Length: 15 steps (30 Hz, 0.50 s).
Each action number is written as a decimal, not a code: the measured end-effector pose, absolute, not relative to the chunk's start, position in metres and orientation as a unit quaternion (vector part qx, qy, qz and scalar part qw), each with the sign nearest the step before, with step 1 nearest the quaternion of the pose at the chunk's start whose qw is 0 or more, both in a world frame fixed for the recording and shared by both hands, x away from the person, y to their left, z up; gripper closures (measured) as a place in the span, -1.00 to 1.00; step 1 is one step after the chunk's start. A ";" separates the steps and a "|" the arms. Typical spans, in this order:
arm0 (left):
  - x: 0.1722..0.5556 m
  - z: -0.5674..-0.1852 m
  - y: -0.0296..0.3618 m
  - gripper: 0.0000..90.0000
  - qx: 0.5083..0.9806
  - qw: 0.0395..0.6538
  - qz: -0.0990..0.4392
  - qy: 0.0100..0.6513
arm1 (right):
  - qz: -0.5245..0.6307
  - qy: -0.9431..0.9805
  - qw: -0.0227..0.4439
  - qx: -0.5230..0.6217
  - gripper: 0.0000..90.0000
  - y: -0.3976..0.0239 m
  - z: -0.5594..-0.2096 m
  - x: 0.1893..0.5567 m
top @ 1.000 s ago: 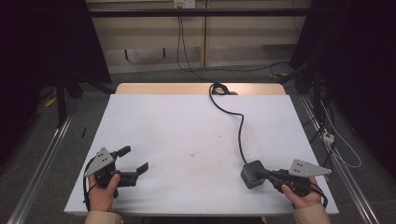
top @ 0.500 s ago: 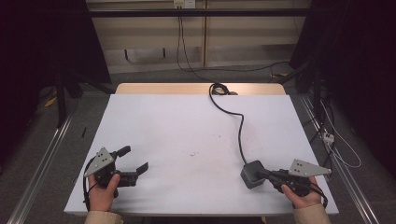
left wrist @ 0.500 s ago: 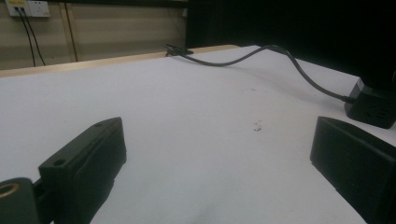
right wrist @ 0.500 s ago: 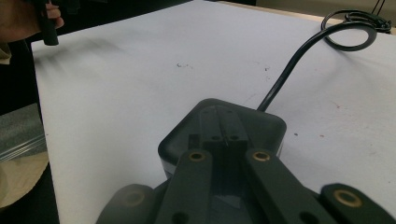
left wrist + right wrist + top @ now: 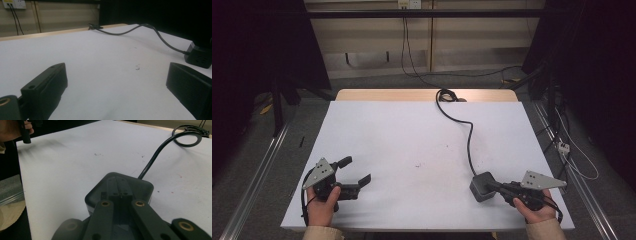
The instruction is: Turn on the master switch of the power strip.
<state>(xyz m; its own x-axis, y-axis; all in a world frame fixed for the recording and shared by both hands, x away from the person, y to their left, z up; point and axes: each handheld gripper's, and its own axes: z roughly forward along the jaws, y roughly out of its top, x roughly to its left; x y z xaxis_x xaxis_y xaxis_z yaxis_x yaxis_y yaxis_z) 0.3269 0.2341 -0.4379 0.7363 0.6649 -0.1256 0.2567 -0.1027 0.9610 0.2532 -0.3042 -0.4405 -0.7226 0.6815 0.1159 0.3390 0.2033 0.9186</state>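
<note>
Nothing has shifted since a second ago: both my hands and the adapter sit where they were. My left gripper [image 5: 357, 172] rests at about 8 o'clock on the white table [image 5: 412, 145], close to the near edge, its jaws spread wide with only bare tabletop between them. My right gripper [image 5: 493, 186] is at about 4 o'clock, also close to the near edge. Its jaws are drawn together, tips against the top of the dark power adapter [image 5: 482, 185]; I can't tell whether they pinch any part of it. From the adapter, its black cable [image 5: 470, 145] runs toward 12 o'clock and ends in a coil at the far edge. Between my two hands the surface lies open, marked by a few small specks [image 5: 417, 164] near the middle. The left half is free up to the far wooden strip [image 5: 387, 95].
</note>
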 end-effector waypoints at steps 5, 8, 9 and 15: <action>0.327 -0.438 0.234 -0.93 0.722 0.589 0.173 0.319 | 0.533 0.759 0.162 0.336 1.00 -0.304 -0.440 0.253; 0.327 -0.438 0.234 -0.93 0.722 0.589 0.172 0.319 | 0.535 0.758 0.162 0.337 1.00 -0.304 -0.441 0.253; 0.327 -0.438 0.234 -0.93 0.722 0.589 0.172 0.319 | 0.536 0.757 0.161 0.337 1.00 -0.305 -0.441 0.253; 0.328 -0.438 0.234 -0.93 0.722 0.590 0.172 0.318 | 0.537 0.756 0.160 0.338 1.00 -0.305 -0.441 0.253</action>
<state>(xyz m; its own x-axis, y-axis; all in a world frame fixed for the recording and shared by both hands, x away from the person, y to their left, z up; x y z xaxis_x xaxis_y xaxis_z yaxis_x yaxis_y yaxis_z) 0.3279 0.2338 -0.4385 0.7380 0.6628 -0.1267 0.2566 -0.1019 0.9611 0.2531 -0.3046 -0.4411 -0.7197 0.6836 0.1216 0.3396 0.1938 0.9204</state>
